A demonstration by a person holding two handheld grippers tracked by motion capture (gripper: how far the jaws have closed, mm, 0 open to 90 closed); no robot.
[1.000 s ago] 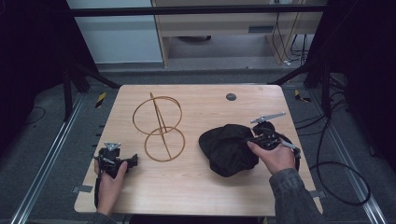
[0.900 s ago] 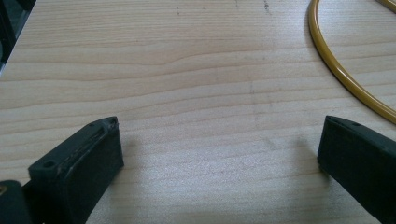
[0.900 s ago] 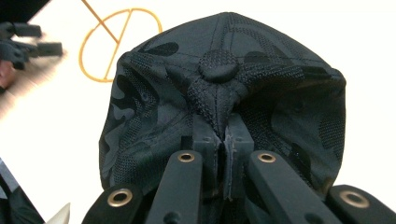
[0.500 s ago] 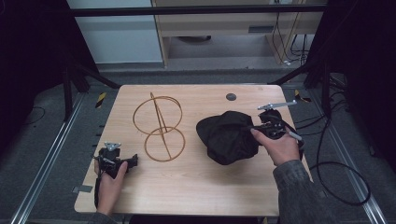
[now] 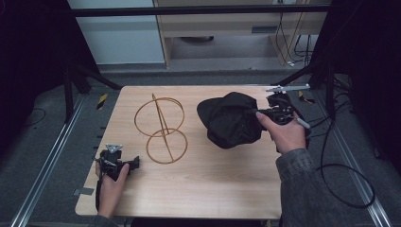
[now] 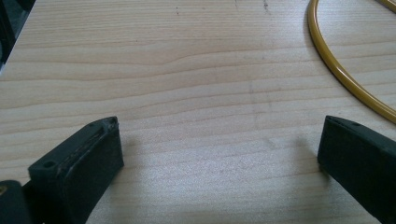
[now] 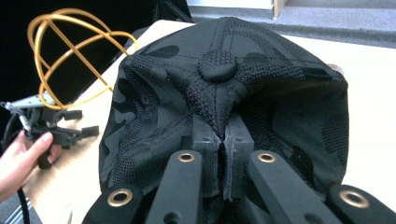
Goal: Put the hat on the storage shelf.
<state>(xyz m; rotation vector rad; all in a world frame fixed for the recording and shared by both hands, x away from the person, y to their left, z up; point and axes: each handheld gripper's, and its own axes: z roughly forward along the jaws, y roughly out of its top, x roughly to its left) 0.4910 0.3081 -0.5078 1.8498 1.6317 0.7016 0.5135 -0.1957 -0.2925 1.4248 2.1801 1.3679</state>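
A black cap (image 5: 230,118) hangs lifted over the right half of the table. My right gripper (image 5: 261,113) is shut on the cloth of its crown; in the right gripper view the two jaws press together on the fabric just below the cap's top button (image 7: 217,68). A gold wire stand (image 5: 160,128) of rings and arcs stands left of centre on the wooden table (image 5: 203,189). My left gripper (image 5: 134,161) rests low near the front left, open, with bare wood between its jaws. One ring of the gold stand (image 6: 345,74) curves past at the upper right in the left gripper view.
A black cable (image 5: 340,165) trails from the right gripper off the table's right edge. Metal rails (image 5: 42,165) run along the floor on both sides. A cabinet and shelf stand beyond the far edge. The other hand with its gripper (image 7: 51,126) is seen past the cap.
The right gripper has lifted the cap and carried it away from the person, toward the far right of the table. The left gripper has stayed in place.
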